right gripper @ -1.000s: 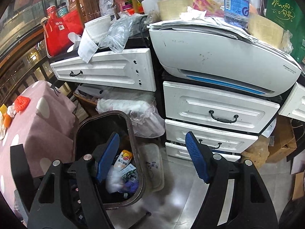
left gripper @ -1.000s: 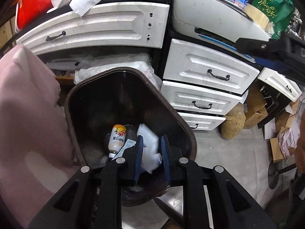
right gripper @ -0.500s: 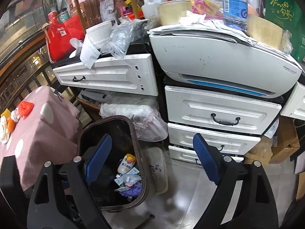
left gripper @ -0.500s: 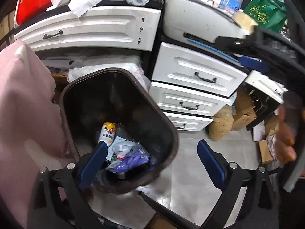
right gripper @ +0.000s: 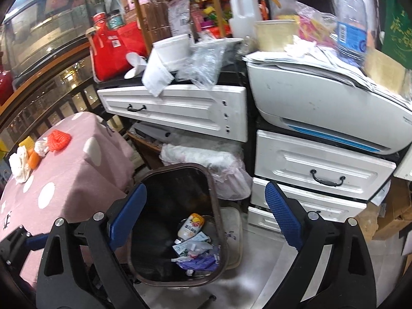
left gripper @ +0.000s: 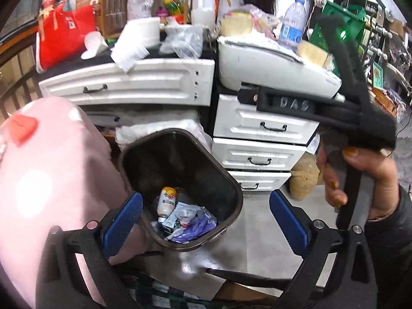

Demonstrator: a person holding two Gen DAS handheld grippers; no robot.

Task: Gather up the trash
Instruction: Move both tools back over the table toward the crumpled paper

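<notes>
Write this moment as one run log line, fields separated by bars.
left gripper: jaws just opened, empty | right gripper: jaws just opened, empty | trash bin: holds bottle, wrappers

The trash bin (right gripper: 216, 207) looked like dark, smooth, glossy plastic. The pink dotted tablecloth (right gripper: 77, 175) was soft matt cloth. White drawer fronts (right gripper: 180, 110) appeared painted, scuffed wood. Gripper pads (left gripper: 123, 222) were textured blue rubber; the floor (left gripper: 252, 252) shone.
</notes>
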